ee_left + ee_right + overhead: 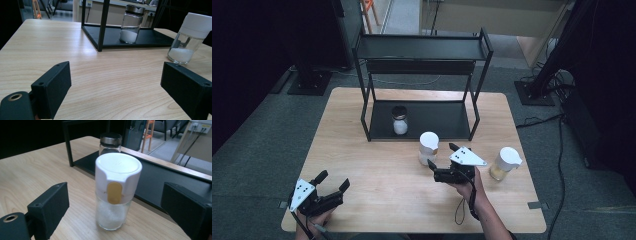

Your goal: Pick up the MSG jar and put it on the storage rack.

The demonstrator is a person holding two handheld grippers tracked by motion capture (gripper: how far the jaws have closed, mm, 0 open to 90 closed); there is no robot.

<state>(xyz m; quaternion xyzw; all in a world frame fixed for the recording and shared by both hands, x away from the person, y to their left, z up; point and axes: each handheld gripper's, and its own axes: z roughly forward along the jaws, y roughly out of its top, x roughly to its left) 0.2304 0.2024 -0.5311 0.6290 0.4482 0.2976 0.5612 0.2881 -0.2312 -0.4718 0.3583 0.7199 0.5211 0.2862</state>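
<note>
The right hand-held gripper [441, 155] is held released around the white-capped jar [428, 147]; the left hand-held gripper [333, 180] is rested released near left on the desk [377, 170].

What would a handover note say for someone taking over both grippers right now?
Right gripper: open, jaws on either side of the white-capped jar, no contact yet.
Left gripper: open, idle near the table's front left corner.
Dark-lidded jar stands on the rack's bottom shelf. A second white-capped jar stands to the right on the table.
Done: one jar on the rack. Left: probably close on the near jar and shelve it, then the other.
</note>
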